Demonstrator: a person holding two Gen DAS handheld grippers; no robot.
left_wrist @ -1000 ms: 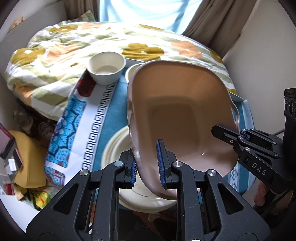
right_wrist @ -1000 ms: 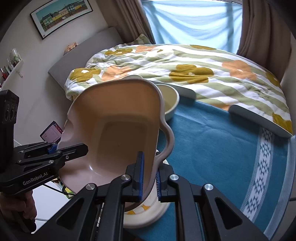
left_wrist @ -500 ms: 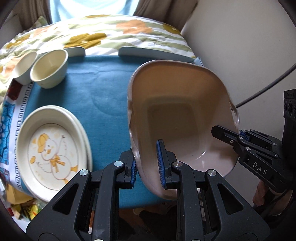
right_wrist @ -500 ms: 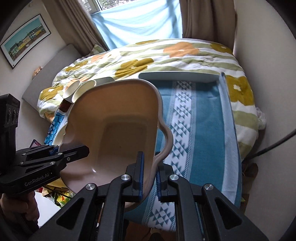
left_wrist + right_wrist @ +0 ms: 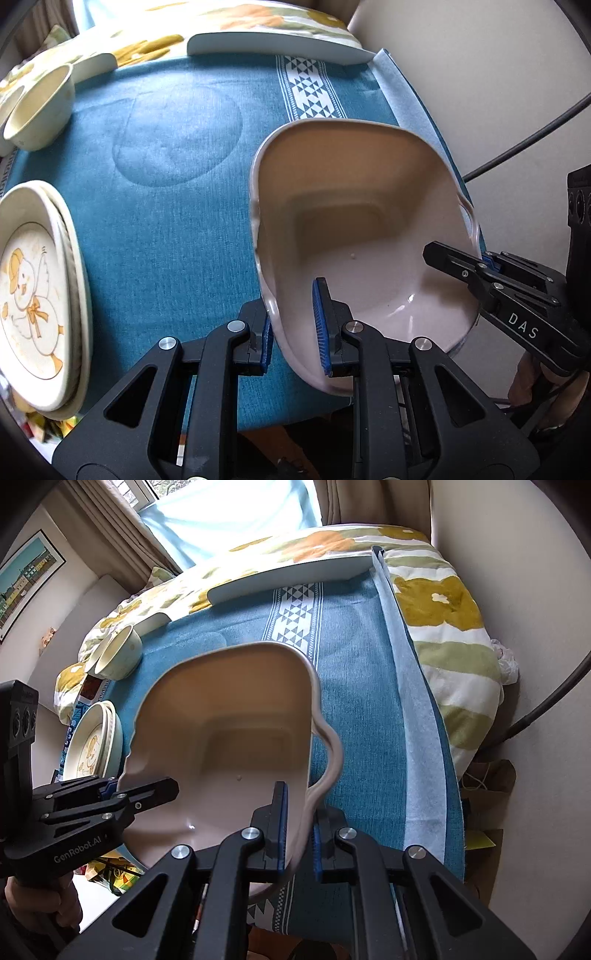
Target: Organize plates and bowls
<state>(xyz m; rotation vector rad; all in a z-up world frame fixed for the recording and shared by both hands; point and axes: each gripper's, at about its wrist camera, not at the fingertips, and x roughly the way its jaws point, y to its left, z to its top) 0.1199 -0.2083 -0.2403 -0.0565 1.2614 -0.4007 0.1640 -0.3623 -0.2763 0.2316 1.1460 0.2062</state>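
Note:
A pinkish-beige square dish with wavy side handles hangs tilted just above the right end of the blue tablecloth. My left gripper is shut on its left rim. My right gripper is shut on the opposite handle. In the right wrist view the dish fills the middle, with the right gripper clamped on its wall and the left gripper on the far rim. A stack of cream plates with a duck picture lies at the table's left. Two cream bowls stand at the back left.
A white board lies along the table's far edge against a flowered quilt. A wall and a black cable are close on the right. The cloth has a white patterned band. A hand grips the left tool.
Both grippers carried the dish from above the plate stack to the right and downward. The plates and bowls slid to the left of the view, and the dish now sits low over the cloth's right end.

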